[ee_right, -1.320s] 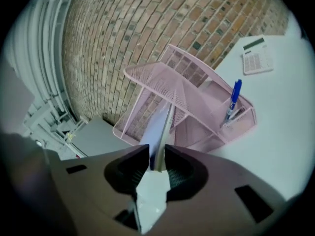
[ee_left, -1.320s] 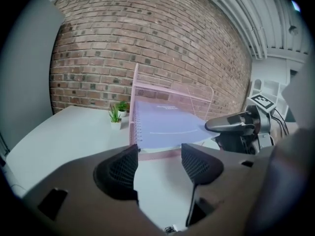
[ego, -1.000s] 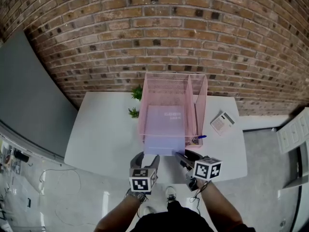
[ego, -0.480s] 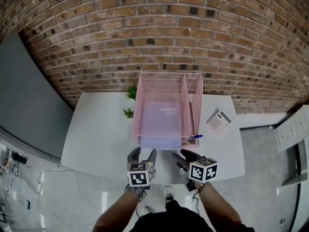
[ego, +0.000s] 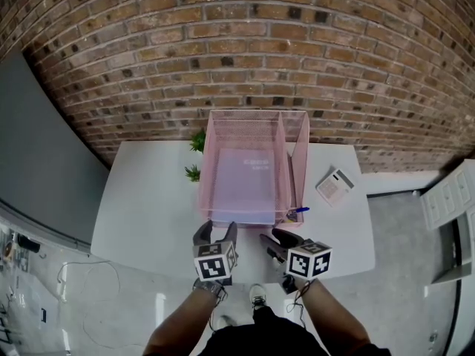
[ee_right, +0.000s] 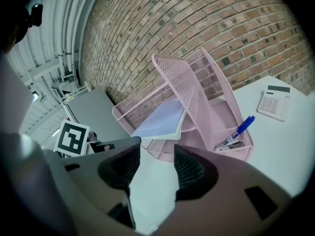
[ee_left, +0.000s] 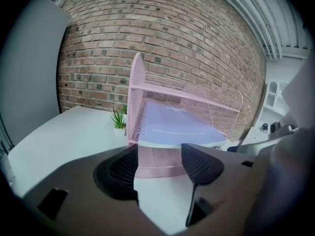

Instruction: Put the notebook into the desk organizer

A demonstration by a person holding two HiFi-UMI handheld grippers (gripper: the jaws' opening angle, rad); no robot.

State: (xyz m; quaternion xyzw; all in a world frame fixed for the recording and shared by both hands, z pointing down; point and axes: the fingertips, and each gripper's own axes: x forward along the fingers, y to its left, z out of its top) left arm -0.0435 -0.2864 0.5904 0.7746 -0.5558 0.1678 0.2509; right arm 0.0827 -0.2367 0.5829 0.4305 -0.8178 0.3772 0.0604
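A lavender spiral notebook (ego: 242, 185) lies flat inside the pink mesh desk organizer (ego: 220, 127) on the white table (ego: 141, 199); its near edge juts slightly over the organizer's front lip (ee_left: 162, 161). The same notebook (ee_right: 160, 119) shows in the right gripper view, resting in the tray. My left gripper (ego: 214, 234) hovers just in front of the organizer, open, with nothing between its fingers. To its right, my right gripper (ego: 272, 241) is also open and empty, close to the table's front edge.
A blue pen (ego: 297, 211) stands in the organizer's small front-right compartment. A white calculator (ego: 334, 186) lies on the table to the right. Two small green plants (ego: 194, 156) sit left of the organizer. A brick wall (ego: 237, 50) rises behind the table.
The notebook has slid further into the organizer tray. Both grippers have drawn back slightly toward the table's front edge, empty.
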